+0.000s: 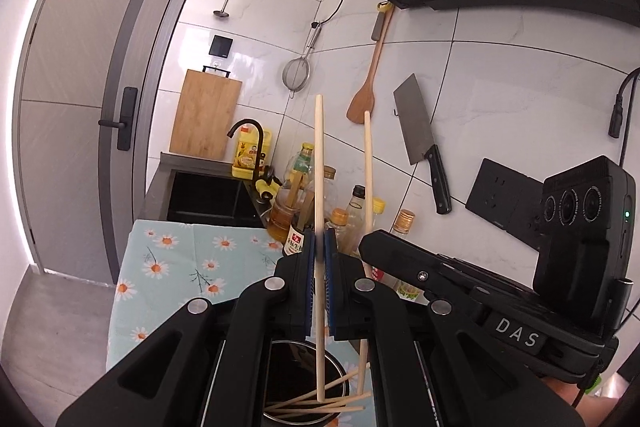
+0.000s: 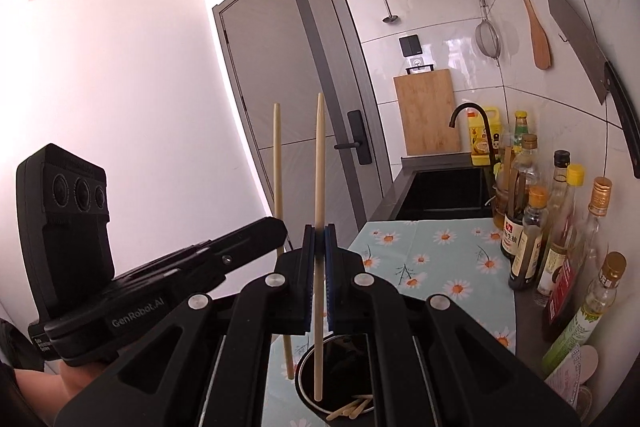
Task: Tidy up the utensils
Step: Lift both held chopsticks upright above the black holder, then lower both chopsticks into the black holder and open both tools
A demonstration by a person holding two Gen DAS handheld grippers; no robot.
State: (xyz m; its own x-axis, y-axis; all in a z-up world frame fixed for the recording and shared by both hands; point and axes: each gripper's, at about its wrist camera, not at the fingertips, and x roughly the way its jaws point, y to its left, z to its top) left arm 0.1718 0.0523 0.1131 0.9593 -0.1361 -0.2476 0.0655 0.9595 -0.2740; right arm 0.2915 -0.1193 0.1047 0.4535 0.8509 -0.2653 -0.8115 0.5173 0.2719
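My left gripper (image 1: 319,247) is shut on a wooden chopstick (image 1: 319,163), held upright with its lower end over a round metal holder (image 1: 338,375) that has several chopsticks lying in it. My right gripper (image 2: 319,241) is shut on another upright chopstick (image 2: 319,163), its lower end inside the same holder (image 2: 304,379). The right gripper shows beside mine in the left wrist view (image 1: 366,247) with its chopstick (image 1: 368,163). The left gripper shows in the right wrist view (image 2: 280,227) with its chopstick (image 2: 277,155).
A daisy-print cloth (image 2: 432,259) covers the counter. Several oil and sauce bottles (image 2: 560,227) line the wall side. A black sink (image 2: 444,195) with a tap lies beyond. A cleaver (image 1: 420,139), wooden spatula (image 1: 368,83), strainer and cutting board (image 1: 204,115) hang on the tiled wall.
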